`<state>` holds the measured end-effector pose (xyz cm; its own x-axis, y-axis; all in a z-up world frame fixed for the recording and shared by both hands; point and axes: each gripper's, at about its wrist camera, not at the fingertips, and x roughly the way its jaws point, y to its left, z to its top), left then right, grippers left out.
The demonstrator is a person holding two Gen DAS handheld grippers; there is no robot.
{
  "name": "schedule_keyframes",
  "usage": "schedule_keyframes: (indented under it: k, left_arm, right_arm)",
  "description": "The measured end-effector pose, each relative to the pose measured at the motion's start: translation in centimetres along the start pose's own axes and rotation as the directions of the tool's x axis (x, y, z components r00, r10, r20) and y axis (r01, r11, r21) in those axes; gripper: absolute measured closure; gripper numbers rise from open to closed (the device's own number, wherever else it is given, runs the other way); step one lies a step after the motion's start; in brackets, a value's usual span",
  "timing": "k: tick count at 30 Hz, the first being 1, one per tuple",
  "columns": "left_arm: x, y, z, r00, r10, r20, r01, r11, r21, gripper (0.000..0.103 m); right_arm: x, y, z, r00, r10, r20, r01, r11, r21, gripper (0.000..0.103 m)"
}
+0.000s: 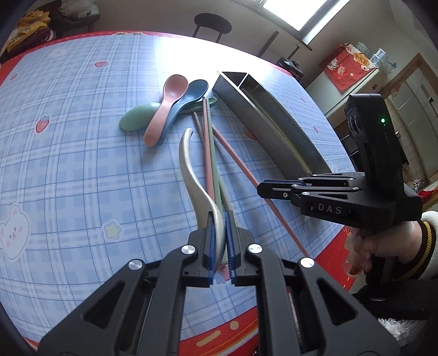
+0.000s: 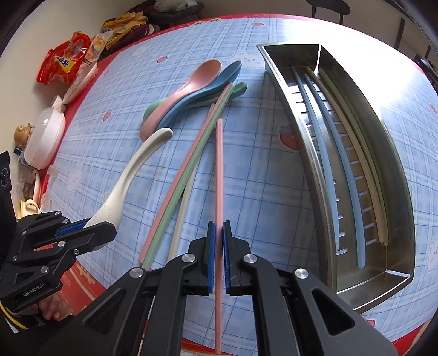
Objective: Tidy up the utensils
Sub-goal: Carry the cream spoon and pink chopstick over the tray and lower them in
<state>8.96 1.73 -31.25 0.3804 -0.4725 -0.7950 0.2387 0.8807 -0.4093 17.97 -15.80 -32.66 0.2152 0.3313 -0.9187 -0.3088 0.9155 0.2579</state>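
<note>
My left gripper [image 1: 219, 219] is shut on the bowl end of a cream spoon [image 1: 189, 169], whose handle points away over the table; it also shows in the right wrist view [image 2: 128, 175]. My right gripper [image 2: 219, 228] is shut on a pink chopstick [image 2: 219, 169], which runs forward over the table. Pink [image 2: 189, 82], blue [image 2: 208, 87] and green spoons lie stacked further out. Pink, green and cream chopsticks [image 2: 175, 186] lie between the grippers. A steel utensil tray [image 2: 394, 164] on the right holds several chopsticks [image 2: 345, 169].
The table has a blue plaid cloth [image 1: 68, 137] with a red border. Snack bags [image 2: 65, 63] and a white lidded bowl [image 2: 46, 137] stand off the table's left side. A dark stool [image 1: 212, 23] stands beyond the far edge.
</note>
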Motion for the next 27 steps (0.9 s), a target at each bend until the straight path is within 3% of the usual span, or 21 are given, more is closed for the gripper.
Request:
schedule_keyframes:
  k: [5,10,27]
  left_arm:
    - [-0.5,-1.4,0.5,1.000,0.017,0.005,-0.018,0.999,0.034,0.092]
    - [-1.1,-1.1,1.0,0.999,0.041,0.014,-0.041,0.999,-0.004,0.092]
    - [-3.4,-3.7,2.6,0.997,0.066,0.035,-0.068,0.997,0.049,0.092]
  right_arm:
    - [-1.5,0.3,0.0,0.998,0.043,0.053,-0.043,0.999,-0.001,0.097]
    - [-2.6,-0.5,-0.3,0.990,0.103,0.101,-0.108,0.993,0.038,0.097]
    - [-9.0,-5.3,-2.1,0.937,0.173,0.304,-0.228,0.961,0.158,0.098]
